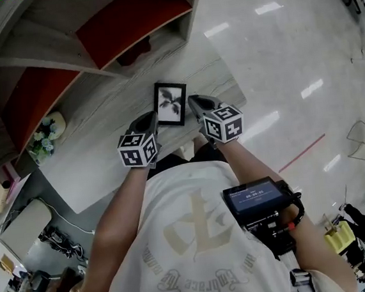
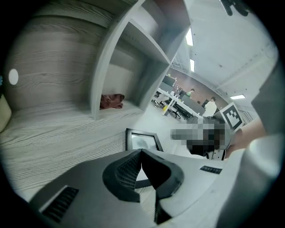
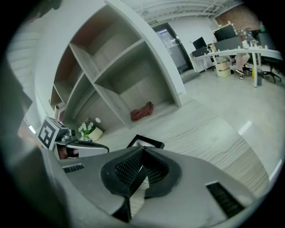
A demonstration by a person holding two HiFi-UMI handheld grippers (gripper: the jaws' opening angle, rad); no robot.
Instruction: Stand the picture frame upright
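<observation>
Lying flat: picture frame (image 1: 170,103) | nearby: shelf (image 1: 45,58); flowers (image 1: 42,137); cloth (image 1: 136,50)

in the left gripper view the picture frame (image 2: 141,138) loses its near half behind the left gripper (image 2: 141,152), jaws pressed together, at 6 o'clock. head view: red cloth (image 1: 136,50) at 11 o'clock is shadowed, shape unclear; screen (image 1: 255,197) print at 4 o'clock too small to read.
</observation>
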